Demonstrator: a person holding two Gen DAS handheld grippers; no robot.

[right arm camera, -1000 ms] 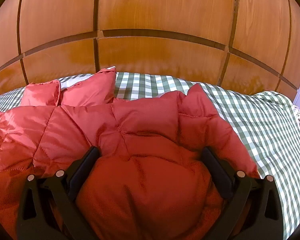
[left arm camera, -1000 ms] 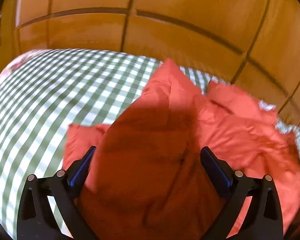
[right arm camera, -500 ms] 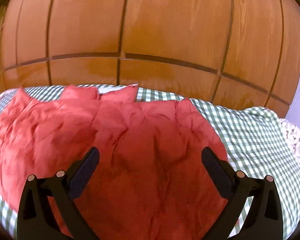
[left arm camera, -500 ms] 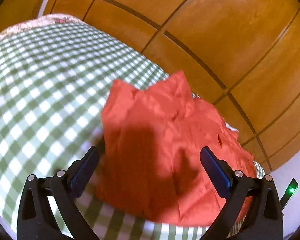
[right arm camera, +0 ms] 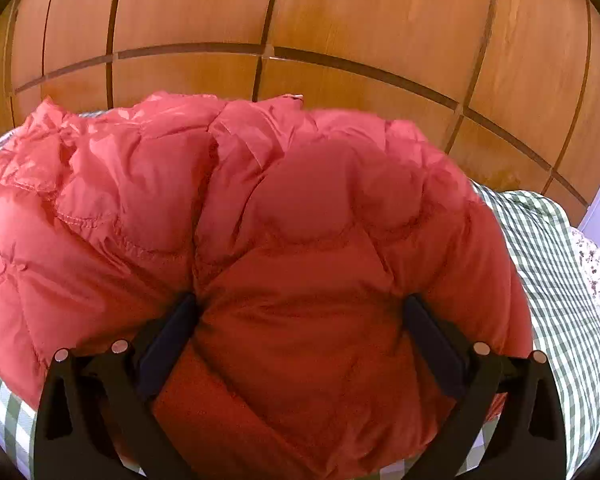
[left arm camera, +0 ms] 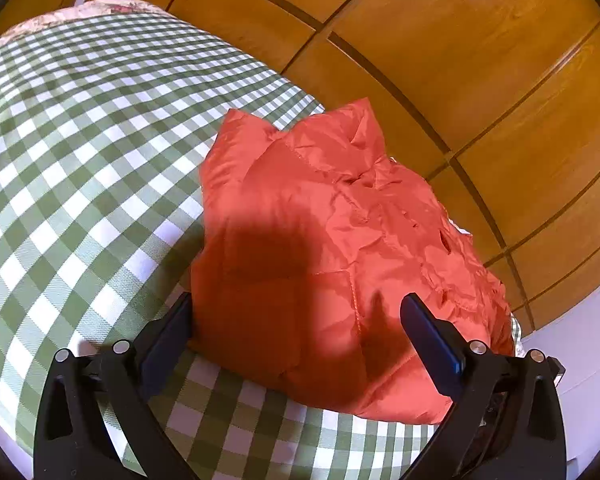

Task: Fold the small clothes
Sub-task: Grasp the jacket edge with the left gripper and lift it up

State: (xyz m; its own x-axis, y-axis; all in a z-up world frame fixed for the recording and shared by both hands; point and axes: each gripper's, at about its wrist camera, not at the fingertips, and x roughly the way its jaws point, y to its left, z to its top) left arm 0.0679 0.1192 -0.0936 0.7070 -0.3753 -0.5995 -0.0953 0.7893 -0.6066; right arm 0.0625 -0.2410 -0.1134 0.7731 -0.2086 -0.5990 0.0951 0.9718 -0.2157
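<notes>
On the checked bed (left arm camera: 84, 168) lies the red puffer jacket (left arm camera: 324, 248), bunched against the wooden panelling (left arm camera: 480, 80). Left claw (left arm camera: 296, 320) and right claw (right arm camera: 300, 320) are spread wide, apparently gripping nothing. Slippery padding may spring any fold open.

Left hand-held gripper (left arm camera: 296, 320) & right hand-held gripper (right arm camera: 300, 320): jaws spread wide, nothing clamped.

A green-and-white checked bedspread (left arm camera: 80, 152) covers the bed, with wooden panelled wardrobe doors (right arm camera: 340, 12) just behind it.
</notes>
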